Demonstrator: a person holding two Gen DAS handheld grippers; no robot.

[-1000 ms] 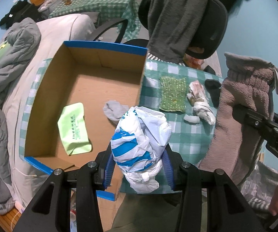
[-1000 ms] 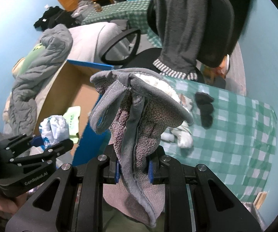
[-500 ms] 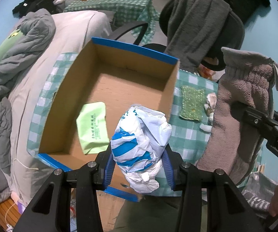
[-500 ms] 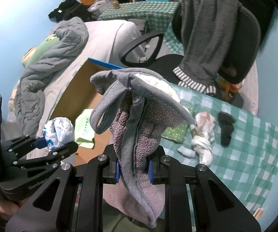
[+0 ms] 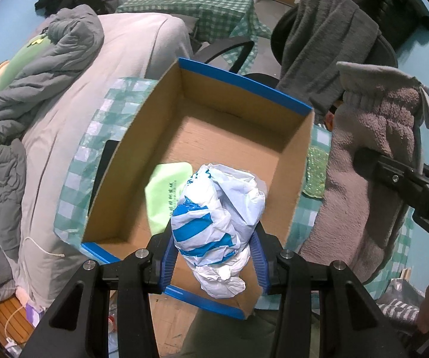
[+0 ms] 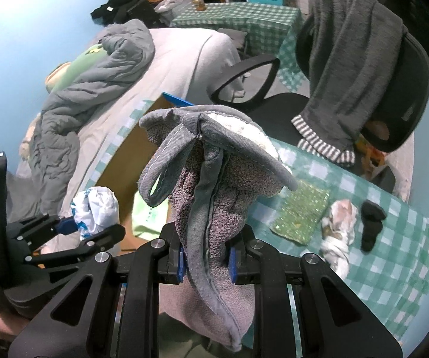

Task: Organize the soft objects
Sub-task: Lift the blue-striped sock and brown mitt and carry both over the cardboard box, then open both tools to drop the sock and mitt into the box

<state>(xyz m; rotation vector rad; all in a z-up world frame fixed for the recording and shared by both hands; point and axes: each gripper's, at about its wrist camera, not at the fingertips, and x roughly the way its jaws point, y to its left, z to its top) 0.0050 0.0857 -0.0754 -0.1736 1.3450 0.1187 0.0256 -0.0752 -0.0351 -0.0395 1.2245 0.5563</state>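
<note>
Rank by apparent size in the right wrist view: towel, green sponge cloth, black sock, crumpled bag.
1. towel, largest, though nearest the camera.
2. green sponge cloth.
3. crumpled bag, looks close to the cloth; uncertain.
4. black sock, smallest.

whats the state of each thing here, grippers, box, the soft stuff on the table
left gripper: shut on crumpled blue and white plastic bag, held above the box
right gripper: shut on grey terry towel, hanging
open cardboard box with blue rim: upright, holds light green cloth
green glittery sponge cloth: flat on checked table
black sock: lying on table
</note>
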